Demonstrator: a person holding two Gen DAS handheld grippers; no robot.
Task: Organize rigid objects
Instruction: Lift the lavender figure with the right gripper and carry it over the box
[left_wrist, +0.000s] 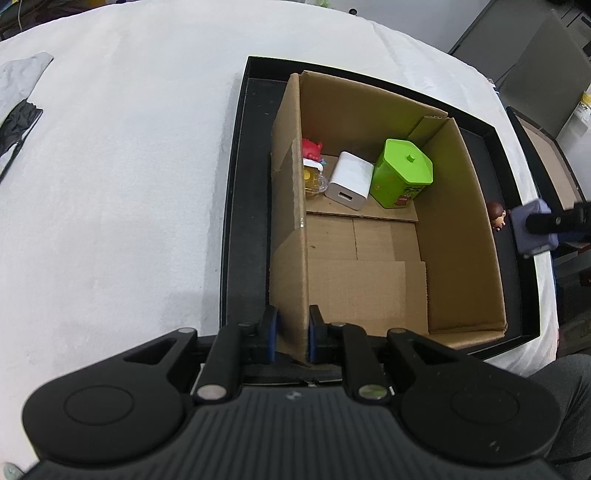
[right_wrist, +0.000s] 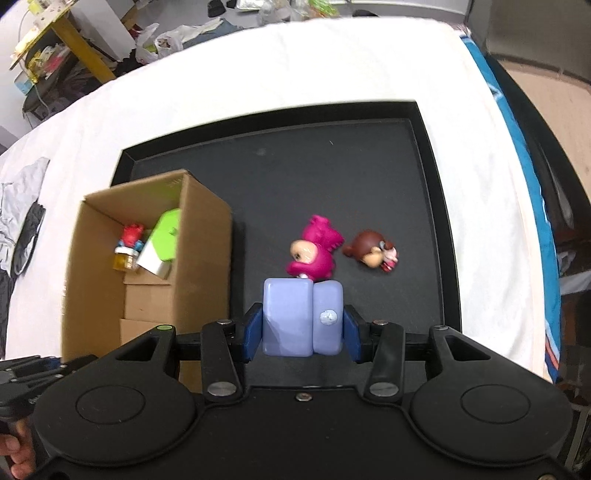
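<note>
My left gripper (left_wrist: 291, 332) is shut on the near left wall of the open cardboard box (left_wrist: 290, 229), which stands in a black tray (left_wrist: 236, 206). Inside the box lie a red toy (left_wrist: 312, 147), a small yellow jar (left_wrist: 314, 181), a white charger (left_wrist: 351, 180) and a green lidded container (left_wrist: 404, 171). My right gripper (right_wrist: 303, 332) is shut on a lilac blue block (right_wrist: 303, 317), held above the tray floor (right_wrist: 332, 177). Below it lie a magenta figure (right_wrist: 314, 253) and a brown-haired doll (right_wrist: 373, 253). The left wrist view shows the block (left_wrist: 535, 229) at the right edge.
The tray rests on a white cloth-covered surface (left_wrist: 110, 166). Grey and black fabric (left_wrist: 18, 96) lies at its far left. A blue striped edge (right_wrist: 535, 206) runs along the right side. Cluttered shelves and bags (right_wrist: 74, 44) stand behind. A hand (right_wrist: 14, 450) shows at the lower left.
</note>
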